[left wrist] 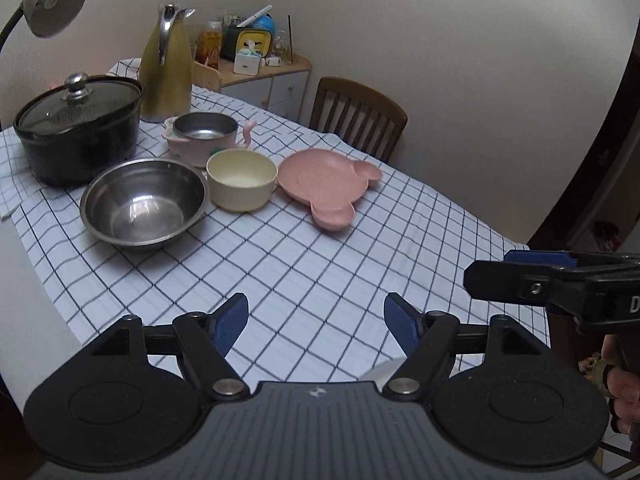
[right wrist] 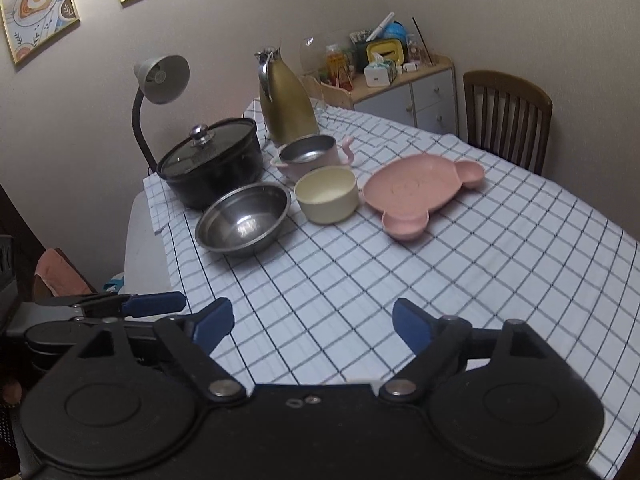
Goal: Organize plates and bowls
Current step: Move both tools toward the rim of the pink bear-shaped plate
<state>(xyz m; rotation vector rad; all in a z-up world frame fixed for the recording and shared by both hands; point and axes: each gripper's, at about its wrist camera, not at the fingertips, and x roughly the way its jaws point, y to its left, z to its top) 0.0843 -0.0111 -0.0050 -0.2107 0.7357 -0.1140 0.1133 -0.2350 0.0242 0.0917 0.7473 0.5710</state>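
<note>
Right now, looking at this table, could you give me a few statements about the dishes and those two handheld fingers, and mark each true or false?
1. The black pot has its lid on. True.
2. The cream bowl sits inside the steel bowl. False: it stands beside it on the checked tablecloth.
3. The pink plate is empty. True.
4. The left gripper holds a bowl. False: its fingers are open and empty.
5. The right gripper is shut. False: it is open.
</note>
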